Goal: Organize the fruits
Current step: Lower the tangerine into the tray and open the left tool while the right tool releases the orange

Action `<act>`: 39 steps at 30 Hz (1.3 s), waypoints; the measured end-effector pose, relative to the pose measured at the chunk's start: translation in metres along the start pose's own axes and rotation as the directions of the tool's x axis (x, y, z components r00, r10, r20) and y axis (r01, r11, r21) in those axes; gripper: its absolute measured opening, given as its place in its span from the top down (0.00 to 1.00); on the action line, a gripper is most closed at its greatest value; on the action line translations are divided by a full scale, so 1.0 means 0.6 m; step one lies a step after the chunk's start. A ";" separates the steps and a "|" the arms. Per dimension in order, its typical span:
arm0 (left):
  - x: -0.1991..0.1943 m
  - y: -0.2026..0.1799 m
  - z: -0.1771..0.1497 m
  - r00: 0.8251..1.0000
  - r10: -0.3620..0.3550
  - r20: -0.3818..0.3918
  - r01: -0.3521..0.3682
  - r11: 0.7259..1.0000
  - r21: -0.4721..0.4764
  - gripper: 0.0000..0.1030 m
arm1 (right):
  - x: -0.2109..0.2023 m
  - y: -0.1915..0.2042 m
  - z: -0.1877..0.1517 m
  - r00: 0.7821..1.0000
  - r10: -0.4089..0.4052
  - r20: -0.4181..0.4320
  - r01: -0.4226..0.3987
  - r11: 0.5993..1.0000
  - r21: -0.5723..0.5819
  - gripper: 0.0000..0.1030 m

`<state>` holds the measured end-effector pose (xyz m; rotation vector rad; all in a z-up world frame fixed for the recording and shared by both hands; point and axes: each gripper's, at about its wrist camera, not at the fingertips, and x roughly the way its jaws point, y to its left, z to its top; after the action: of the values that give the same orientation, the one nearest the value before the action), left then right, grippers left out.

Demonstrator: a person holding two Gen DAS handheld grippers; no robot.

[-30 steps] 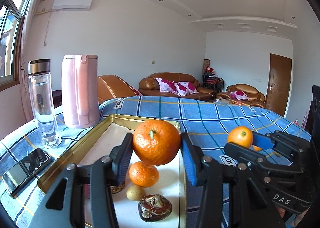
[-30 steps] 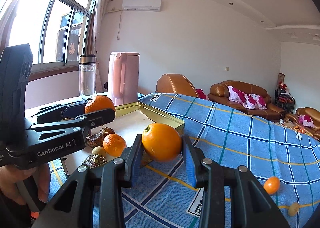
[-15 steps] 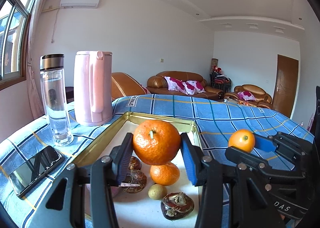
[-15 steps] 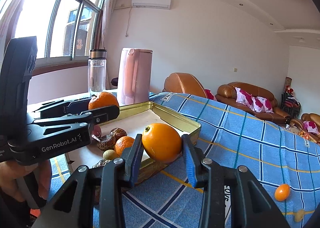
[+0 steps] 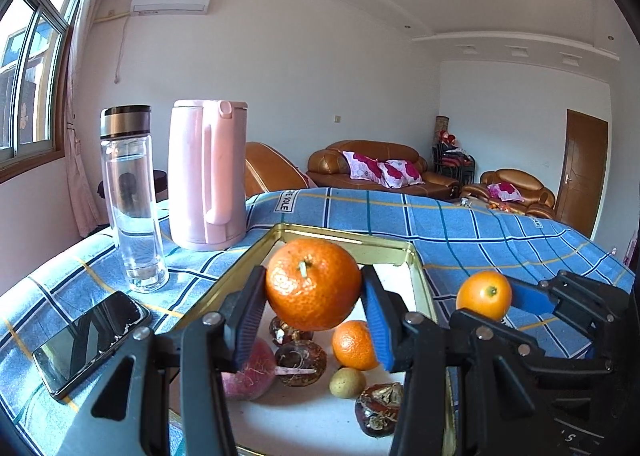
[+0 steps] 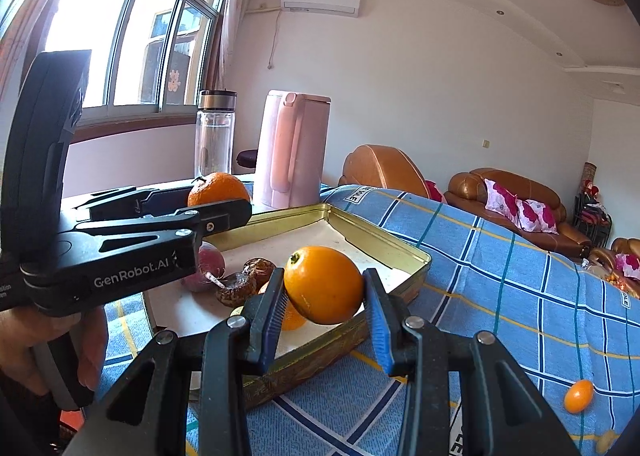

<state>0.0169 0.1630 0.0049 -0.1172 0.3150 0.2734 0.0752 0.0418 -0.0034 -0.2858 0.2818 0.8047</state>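
My left gripper is shut on a large bumpy mandarin, held above the gold tin tray. In the tray lie a small mandarin, a pink-red fruit, a small green-yellow fruit and several dark brown fruits. My right gripper is shut on a smooth orange, held over the tray's near right rim. The right gripper with its orange also shows in the left wrist view, right of the tray.
On the blue checked cloth left of the tray stand a pink kettle and a clear water bottle; a phone lies near them. A small orange fruit and a yellowish one lie on the cloth at right.
Both grippers have moved with their fruit toward the tray; the kettle, bottle and tray slid rightward in both views. More tray fruit shows under the left gripper.
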 end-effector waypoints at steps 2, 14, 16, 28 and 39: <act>0.004 0.005 -0.002 1.000 0.006 -0.010 -0.006 1.000 -0.003 0.53 | 0.002 0.002 0.000 1.000 0.005 -0.002 -0.005 1.000 -0.003 0.61; 0.004 0.022 -0.007 0.999 0.037 -0.039 -0.037 0.999 0.006 0.53 | 0.015 0.012 0.005 0.999 0.041 -0.018 -0.041 0.999 -0.018 0.61; 0.003 0.024 -0.006 0.998 0.044 -0.042 -0.044 0.999 0.008 0.53 | 0.017 0.016 0.005 0.999 0.049 -0.021 -0.049 0.999 -0.024 0.61; 0.015 0.036 -0.011 0.993 0.060 -0.102 -0.057 0.998 0.031 0.53 | 0.033 0.051 0.004 0.990 0.116 -0.079 -0.124 0.986 -0.113 0.61; 0.021 0.044 -0.025 0.988 0.054 -0.146 -0.049 0.998 0.038 0.53 | 0.049 0.065 0.002 0.974 0.171 -0.147 -0.191 0.972 -0.138 0.61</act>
<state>0.0164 0.1889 -0.0150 -0.0956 0.4694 0.3110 0.0661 0.0874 -0.0180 -0.4632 0.3783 0.9919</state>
